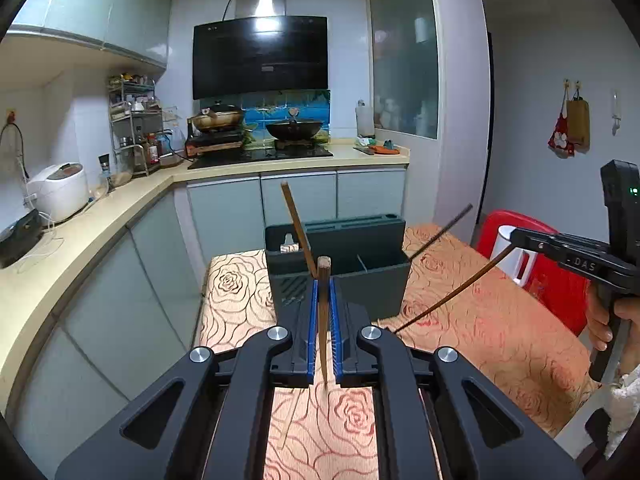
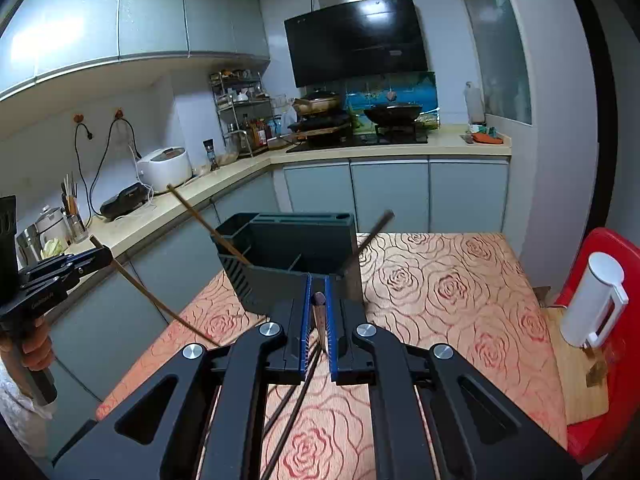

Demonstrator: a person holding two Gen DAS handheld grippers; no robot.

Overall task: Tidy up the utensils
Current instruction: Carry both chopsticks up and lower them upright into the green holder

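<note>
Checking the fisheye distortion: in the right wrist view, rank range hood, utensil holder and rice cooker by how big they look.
1. Range hood, the black panel.
2. Utensil holder, nearly as large, but it sits much nearer the camera, so that ranking is unsure.
3. Rice cooker, clearly smallest.

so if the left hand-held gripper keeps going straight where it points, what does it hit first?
Probably the dark utensil holder, front wall or rim, directly ahead of the left hand-held gripper, which is shut on a wooden chopstick. Depth is unclear.

Dark holder [image 1: 340,276] upright on tabletop [image 1: 480,320], two chopsticks leaning inside; brown chopstick [image 1: 323,320] and dark chopstick [image 2: 318,320] held aloft.
</note>
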